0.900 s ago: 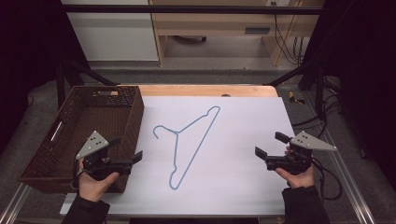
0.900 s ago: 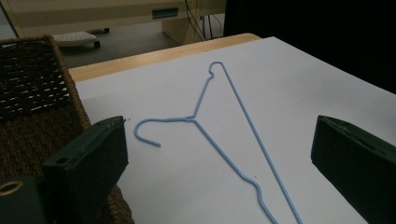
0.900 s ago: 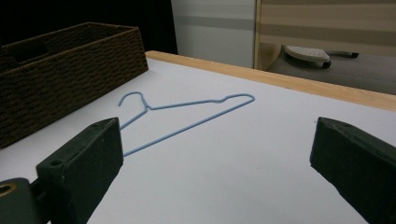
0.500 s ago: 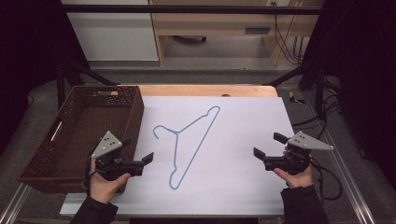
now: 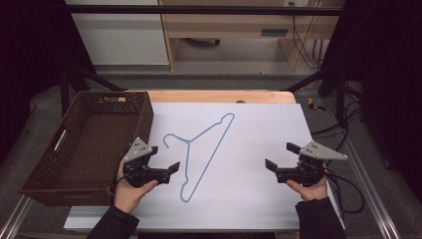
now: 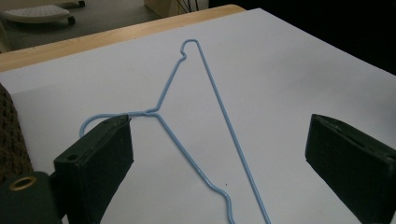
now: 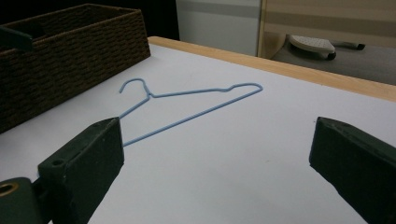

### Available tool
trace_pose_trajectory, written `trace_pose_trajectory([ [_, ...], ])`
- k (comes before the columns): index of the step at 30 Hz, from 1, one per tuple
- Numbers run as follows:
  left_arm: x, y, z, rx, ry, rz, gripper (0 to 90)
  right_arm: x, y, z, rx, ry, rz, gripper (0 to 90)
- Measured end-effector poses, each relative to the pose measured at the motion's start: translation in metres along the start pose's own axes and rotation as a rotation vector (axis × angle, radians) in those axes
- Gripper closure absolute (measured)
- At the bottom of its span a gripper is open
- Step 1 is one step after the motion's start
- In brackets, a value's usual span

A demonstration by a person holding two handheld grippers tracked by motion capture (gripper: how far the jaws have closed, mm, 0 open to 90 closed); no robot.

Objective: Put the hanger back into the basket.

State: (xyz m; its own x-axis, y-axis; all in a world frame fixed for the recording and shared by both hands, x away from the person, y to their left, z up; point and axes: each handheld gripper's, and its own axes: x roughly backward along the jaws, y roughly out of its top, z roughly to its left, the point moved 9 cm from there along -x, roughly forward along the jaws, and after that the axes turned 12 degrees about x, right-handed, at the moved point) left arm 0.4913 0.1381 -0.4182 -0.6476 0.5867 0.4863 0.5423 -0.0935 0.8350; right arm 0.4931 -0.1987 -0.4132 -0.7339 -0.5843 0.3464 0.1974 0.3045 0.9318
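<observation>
At the table's left edge sits the brown wicker basket (image 5: 79, 144), and just beside it my left gripper (image 5: 168, 167) hovers with its jaws spread wide, clamping nothing. The light-blue wire hanger (image 5: 204, 149) lies flat on the white sheet (image 5: 249, 194) between my hands, its hook toward the basket. My right gripper (image 5: 279, 157) waits well apart from it, jaws wide and empty.

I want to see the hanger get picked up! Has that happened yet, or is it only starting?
Only starting. Nothing looks done: the blue hanger lies flat on the white sheet, and the brown basket holds nothing. In hand: the left hand-held gripper sits close beside the hanger, jaws open. The right hand-held gripper waits farther off, open too. Grabbing and lifting are left.
</observation>
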Motion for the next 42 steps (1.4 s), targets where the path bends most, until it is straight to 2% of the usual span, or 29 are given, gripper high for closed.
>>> trace_pose_trajectory([
  [6,-0.02,0.003,-0.003,-0.005,0.013,0.027,8.1,-0.003,-0.002,0.002,0.007,0.005,0.011,3.5],
  [12,-0.044,0.006,-0.007,0.015,0.015,0.039,10.3,-0.004,-0.002,0.002,0.006,0.005,0.012,3.6],
  [13,-0.044,0.006,-0.007,0.015,0.015,0.039,10.6,-0.004,-0.002,0.002,0.006,0.005,0.012,3.6],
  [16,-0.057,0.004,-0.007,0.022,0.033,0.052,11.8,-0.005,-0.003,0.003,0.007,0.006,0.014,3.6],
  [19,-0.063,0.003,-0.005,0.028,0.045,0.058,12.8,-0.005,-0.003,0.004,0.008,0.01,0.016,3.6],
  [25,-0.081,-0.004,0.002,0.036,0.086,0.095,16.2,-0.007,-0.004,0.004,0.008,0.009,0.019,3.6],
  [26,-0.087,-0.008,0.006,0.029,0.11,0.116,17.0,-0.008,-0.004,0.004,0.007,0.01,0.021,3.6],
  [31,-0.098,-0.012,0.011,0.025,0.137,0.141,21.6,-0.009,-0.005,0.005,0.01,0.013,0.027,3.6],
  [32,-0.104,-0.015,0.014,0.031,0.15,0.156,24.5,-0.009,-0.005,0.005,0.01,0.014,0.03,3.7],
  [38,-0.119,-0.022,0.024,0.039,0.183,0.194,30.9,-0.01,-0.006,0.006,0.011,0.015,0.031,3.7],
  [42,-0.129,-0.029,0.033,0.048,0.21,0.228,40.3,-0.012,-0.007,0.006,0.01,0.013,0.035,3.7],
])
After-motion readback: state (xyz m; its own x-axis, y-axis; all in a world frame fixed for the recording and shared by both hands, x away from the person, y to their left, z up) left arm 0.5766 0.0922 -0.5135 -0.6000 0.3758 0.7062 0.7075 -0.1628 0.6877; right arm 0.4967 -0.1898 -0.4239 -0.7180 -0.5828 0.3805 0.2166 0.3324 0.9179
